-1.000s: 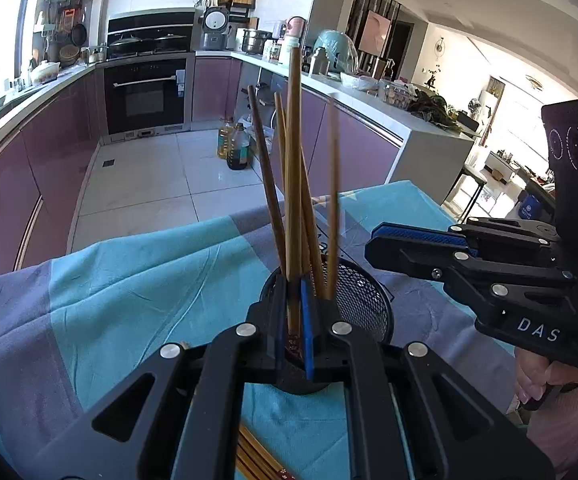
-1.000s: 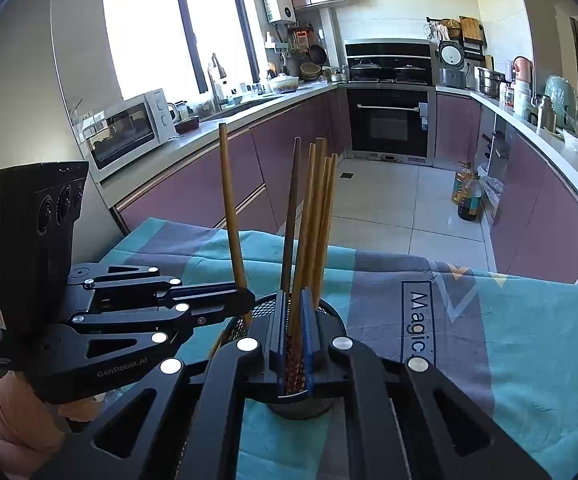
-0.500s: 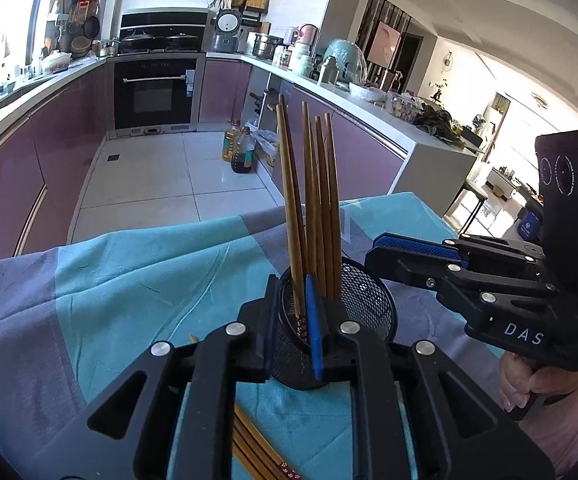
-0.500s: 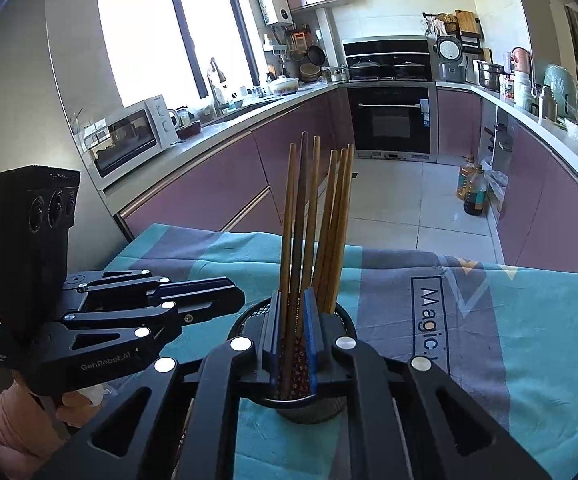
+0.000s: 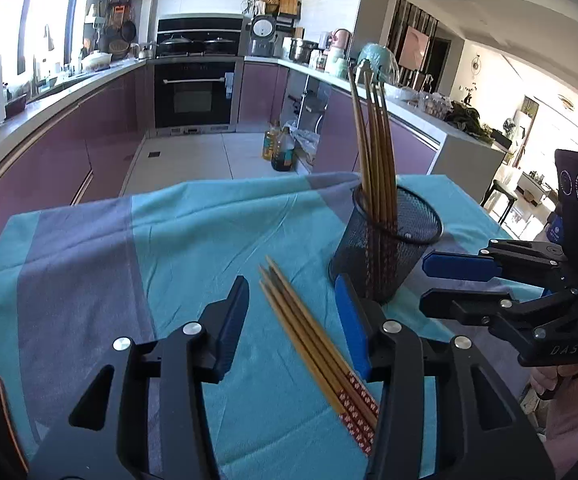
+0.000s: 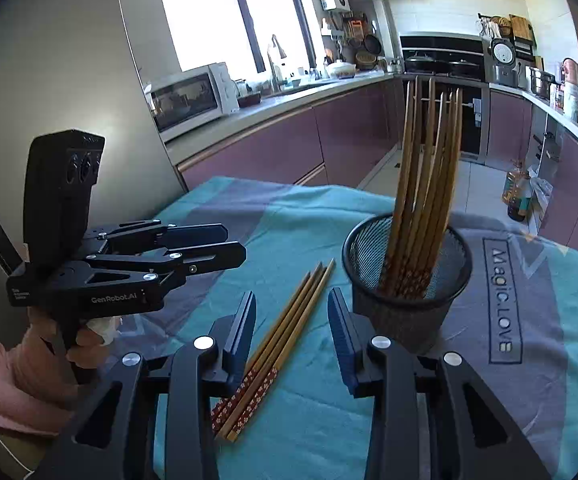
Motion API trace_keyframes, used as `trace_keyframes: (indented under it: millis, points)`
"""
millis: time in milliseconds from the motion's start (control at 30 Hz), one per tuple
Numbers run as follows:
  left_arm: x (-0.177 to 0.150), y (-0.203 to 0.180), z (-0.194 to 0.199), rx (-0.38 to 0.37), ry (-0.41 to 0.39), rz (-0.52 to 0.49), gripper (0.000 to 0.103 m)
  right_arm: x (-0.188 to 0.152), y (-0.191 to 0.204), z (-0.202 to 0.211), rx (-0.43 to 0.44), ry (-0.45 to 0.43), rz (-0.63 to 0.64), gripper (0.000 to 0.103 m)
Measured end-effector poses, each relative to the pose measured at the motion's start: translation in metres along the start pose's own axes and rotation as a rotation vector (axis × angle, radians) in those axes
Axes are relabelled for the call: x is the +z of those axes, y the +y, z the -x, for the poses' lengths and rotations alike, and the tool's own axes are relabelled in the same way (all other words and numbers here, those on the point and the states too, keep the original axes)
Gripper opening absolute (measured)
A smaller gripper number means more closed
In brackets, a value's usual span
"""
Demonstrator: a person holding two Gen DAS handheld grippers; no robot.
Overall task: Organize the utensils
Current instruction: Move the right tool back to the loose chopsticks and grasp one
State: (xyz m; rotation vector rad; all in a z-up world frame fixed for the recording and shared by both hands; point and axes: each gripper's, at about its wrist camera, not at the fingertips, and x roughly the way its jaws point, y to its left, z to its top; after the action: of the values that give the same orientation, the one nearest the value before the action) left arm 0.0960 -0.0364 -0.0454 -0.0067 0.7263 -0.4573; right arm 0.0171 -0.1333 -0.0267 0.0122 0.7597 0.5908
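Mesh cup (image 6: 407,276) holding upright chopsticks (image 6: 425,184), both tongs (image 5: 292,308) (image 6: 292,312) just opening, empty

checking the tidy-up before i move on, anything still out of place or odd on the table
Yes. A small bunch of wooden chopsticks with red patterned ends lies flat on the teal and grey tablecloth, beside the black mesh cup instead of in it. The other wooden chopsticks stand inside, leaning together. Nothing looks spilled or broken.
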Motion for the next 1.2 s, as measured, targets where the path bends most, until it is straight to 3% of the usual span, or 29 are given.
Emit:
trace_keyframes:
  millis: [167,467,733,1200]
  points:
    - [-0.035,0.007,-0.012,0.009,0.078,0.012,0.045,-0.016,0.000,-0.033,0.009,0.088,-0.049,0.035]
    - [-0.060,0.005,-0.026,0.018,0.156,0.032,0.045,-0.027,0.001,-0.060,-0.045,0.145,-0.078,0.035]
    - [-0.058,0.000,-0.030,0.013,0.174,0.029,0.045,-0.030,0.007,-0.067,-0.115,0.155,-0.050,0.034]
    - [-0.053,-0.013,-0.053,0.015,0.220,-0.004,0.044,-0.035,-0.005,-0.057,-0.124,0.163,-0.071,0.031]
